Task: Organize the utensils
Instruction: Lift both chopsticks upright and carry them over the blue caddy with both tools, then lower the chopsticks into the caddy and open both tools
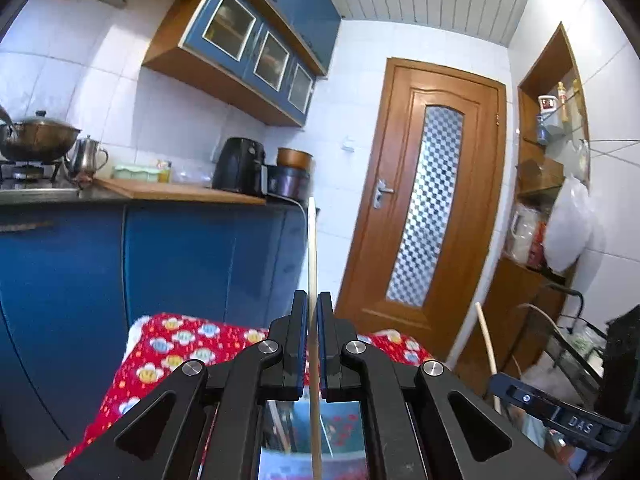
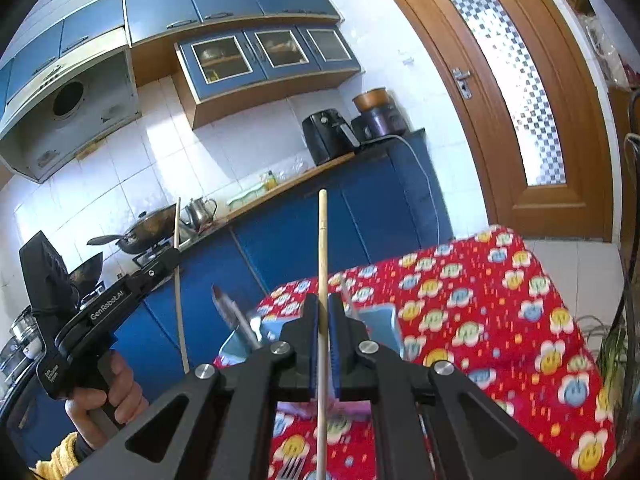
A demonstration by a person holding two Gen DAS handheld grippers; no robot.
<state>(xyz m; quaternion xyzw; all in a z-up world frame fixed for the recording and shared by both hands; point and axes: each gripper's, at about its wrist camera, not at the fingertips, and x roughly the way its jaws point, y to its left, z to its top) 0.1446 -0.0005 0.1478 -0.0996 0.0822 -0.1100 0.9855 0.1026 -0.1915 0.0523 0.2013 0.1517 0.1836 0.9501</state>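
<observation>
Above the red tablecloth (image 2: pixel 500 300), each gripper, left (image 1: pixel 313 312) and right (image 2: pixel 323 312), pinches one upright chopstick: left one (image 1: pixel 312 256), right one (image 2: pixel 322 248).

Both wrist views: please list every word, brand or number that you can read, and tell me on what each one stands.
"GenRobot.AI": on the side of the left gripper, right wrist view.
"DAS": on the black body of the right gripper, left wrist view.
Small white print on the left gripper's handle: too small to read.
White mug on the shelf: red marking, too blurred to read.
</observation>
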